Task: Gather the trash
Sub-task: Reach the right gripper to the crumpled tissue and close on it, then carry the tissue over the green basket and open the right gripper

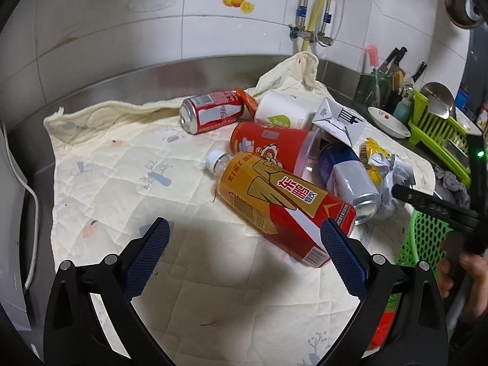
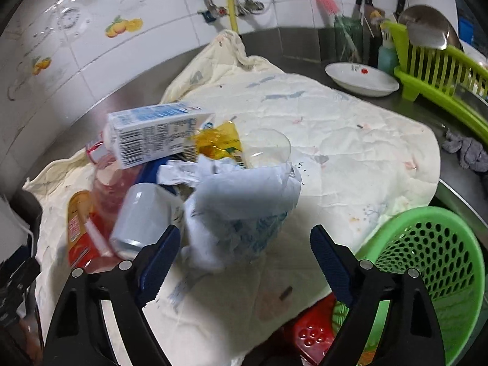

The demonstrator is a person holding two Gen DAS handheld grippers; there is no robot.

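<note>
Nearest in the right wrist view, the right gripper (image 2: pixel 245 245) stands with its jaws wide and nothing pressed between the pads, aimed at a crumpled white paper wad (image 2: pixel 241 204) that lies just beyond the fingertips on the quilted cloth (image 2: pixel 350 140) covering the table. To its right, at the table's edge, sits the green perforated basket (image 2: pixel 439 250), the likely place for the trash. The step in hand looks like picking up that wad: the pads should straddle its bulk and close low enough to catch the paper itself, not the cloth under it, and without knocking the silver can (image 2: pixel 137 219) lying just to its left. Behind the wad lie a clear plastic cup (image 2: pixel 268 146), a yellow wrapper (image 2: pixel 218 138) and a white-and-blue carton (image 2: pixel 155 132) resting on the heap. In the left wrist view, the left gripper (image 1: pixel 245 238) is also wide open and empty, its right pad just beside the base of an orange and red drink bottle (image 1: pixel 283 201) lying on its side. Farther back are a red tub (image 1: pixel 268 145), a red cola can (image 1: pixel 210 111) and a white cup (image 1: pixel 283 111). Taking the loose paper first is sensible, since it sits free at the heap's near edge; lift it straight up before swinging across to the basket.
</note>
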